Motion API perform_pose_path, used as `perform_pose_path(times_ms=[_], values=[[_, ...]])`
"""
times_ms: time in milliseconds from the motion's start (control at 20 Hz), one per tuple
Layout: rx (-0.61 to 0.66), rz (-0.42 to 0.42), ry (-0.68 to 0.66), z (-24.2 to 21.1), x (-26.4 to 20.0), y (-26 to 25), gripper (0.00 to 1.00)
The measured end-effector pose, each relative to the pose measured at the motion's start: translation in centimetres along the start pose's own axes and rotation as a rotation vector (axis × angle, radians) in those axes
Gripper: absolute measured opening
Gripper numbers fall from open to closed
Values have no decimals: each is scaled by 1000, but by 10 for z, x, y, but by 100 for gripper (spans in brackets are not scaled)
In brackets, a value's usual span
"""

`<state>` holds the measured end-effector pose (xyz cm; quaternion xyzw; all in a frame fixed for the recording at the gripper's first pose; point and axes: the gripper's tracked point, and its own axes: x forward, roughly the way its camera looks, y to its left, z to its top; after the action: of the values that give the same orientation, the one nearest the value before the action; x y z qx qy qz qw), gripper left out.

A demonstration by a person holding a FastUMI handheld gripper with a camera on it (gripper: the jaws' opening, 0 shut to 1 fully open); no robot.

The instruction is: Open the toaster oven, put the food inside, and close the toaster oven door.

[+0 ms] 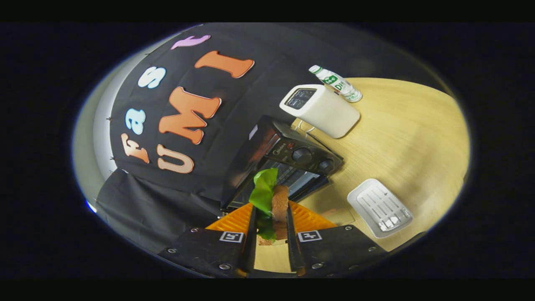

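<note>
Tool clamps the sandwich, held just in front of the oven. Oven door looks open; food not inside yet. Left: insert, release, shut door.

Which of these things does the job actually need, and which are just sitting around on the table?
Needed: the gripper, its fingers pressed on the sandwich; the toaster oven just beyond, door down.

Lying about: the white toaster, the bottle, the white tray.
</note>
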<state>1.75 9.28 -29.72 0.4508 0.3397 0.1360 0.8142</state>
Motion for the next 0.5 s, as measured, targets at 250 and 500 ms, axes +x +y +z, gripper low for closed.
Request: perform_pose_path(times_ms=[250, 500], values=[[124, 17, -48, -20, 46, -2, 33], [204, 32, -81, -29, 96, 7, 33]])
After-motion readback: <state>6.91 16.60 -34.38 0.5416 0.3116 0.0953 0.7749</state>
